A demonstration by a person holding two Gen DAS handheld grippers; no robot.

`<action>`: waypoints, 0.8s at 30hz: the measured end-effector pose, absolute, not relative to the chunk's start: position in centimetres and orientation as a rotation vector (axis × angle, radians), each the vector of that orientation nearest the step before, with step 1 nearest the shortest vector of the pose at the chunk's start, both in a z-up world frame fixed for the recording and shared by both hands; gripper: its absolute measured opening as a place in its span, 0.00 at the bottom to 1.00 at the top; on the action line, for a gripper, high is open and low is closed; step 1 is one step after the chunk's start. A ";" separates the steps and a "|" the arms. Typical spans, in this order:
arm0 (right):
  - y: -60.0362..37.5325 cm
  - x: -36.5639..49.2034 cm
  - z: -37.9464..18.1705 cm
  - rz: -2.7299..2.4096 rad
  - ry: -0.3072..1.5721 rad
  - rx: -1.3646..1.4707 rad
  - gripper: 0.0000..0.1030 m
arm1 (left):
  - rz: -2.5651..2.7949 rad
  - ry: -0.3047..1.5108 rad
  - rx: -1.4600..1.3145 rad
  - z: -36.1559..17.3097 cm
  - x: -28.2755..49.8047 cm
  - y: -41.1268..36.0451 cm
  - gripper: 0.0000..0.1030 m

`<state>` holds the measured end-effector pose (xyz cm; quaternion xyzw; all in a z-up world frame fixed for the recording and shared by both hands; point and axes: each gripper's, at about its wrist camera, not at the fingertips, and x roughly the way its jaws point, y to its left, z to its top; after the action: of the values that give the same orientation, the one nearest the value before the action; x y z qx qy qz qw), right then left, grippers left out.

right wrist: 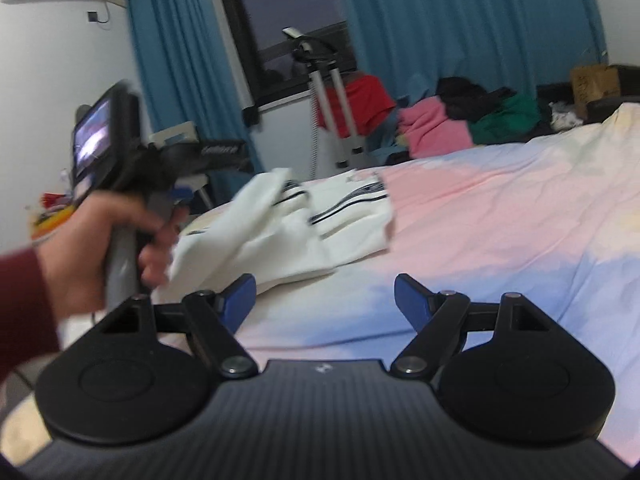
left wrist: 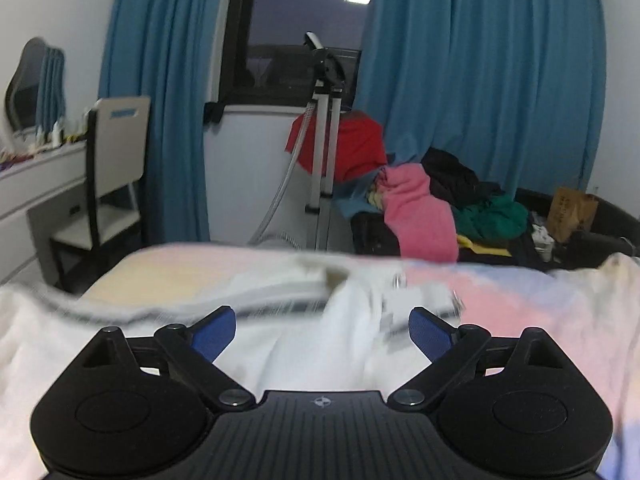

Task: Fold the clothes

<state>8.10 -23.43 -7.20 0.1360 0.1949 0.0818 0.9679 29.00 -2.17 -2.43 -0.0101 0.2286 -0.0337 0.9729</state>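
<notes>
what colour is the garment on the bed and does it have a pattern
The garment is white with thin dark stripes, clearest in the right wrist view.

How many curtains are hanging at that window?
2: one blue curtain hangs left of the dark window, the other blue curtain right of it, behind the clothes pile.

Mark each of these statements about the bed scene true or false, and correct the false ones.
1. The right claw grips the white garment. False: its jaws stand open over bare bedsheet.
2. The white garment has dark stripes. True.
3. The curtains are red. False: they are blue.
4. A pink garment lies in the pile beyond the bed. True.
5. The left claw is clamped shut. False: its jaws stand wide apart above the white garment.
</notes>
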 end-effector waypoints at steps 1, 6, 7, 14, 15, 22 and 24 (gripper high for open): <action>-23.7 9.0 -7.8 0.156 0.399 0.275 0.76 | -0.061 0.461 -0.007 -2.8 31.2 -3.0 0.84; -25.5 12.9 -11.2 0.133 0.456 0.342 0.76 | -0.027 0.508 0.054 -5.3 40.0 -6.4 0.57; -25.9 13.6 -11.9 0.129 0.472 0.365 0.76 | -0.025 0.523 0.065 -5.8 41.2 -6.9 0.45; -27.0 15.6 -13.8 0.105 0.492 0.436 0.76 | -0.075 0.432 0.185 -5.0 38.5 -9.3 0.10; -27.0 15.4 -13.8 0.104 0.484 0.441 0.76 | -0.095 0.410 0.193 -4.5 36.9 -9.2 0.09; -27.0 13.2 -12.0 0.112 0.418 0.439 0.76 | -0.228 0.286 0.243 -1.7 21.6 -7.8 0.08; -27.0 12.3 -11.2 0.121 0.399 0.448 0.76 | -0.258 0.279 0.239 -1.6 16.9 -6.9 0.08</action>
<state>12.32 -27.03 -11.23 0.2205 0.1964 0.0597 0.9535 16.92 -6.94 -1.60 0.1183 0.1382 -0.1281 0.9749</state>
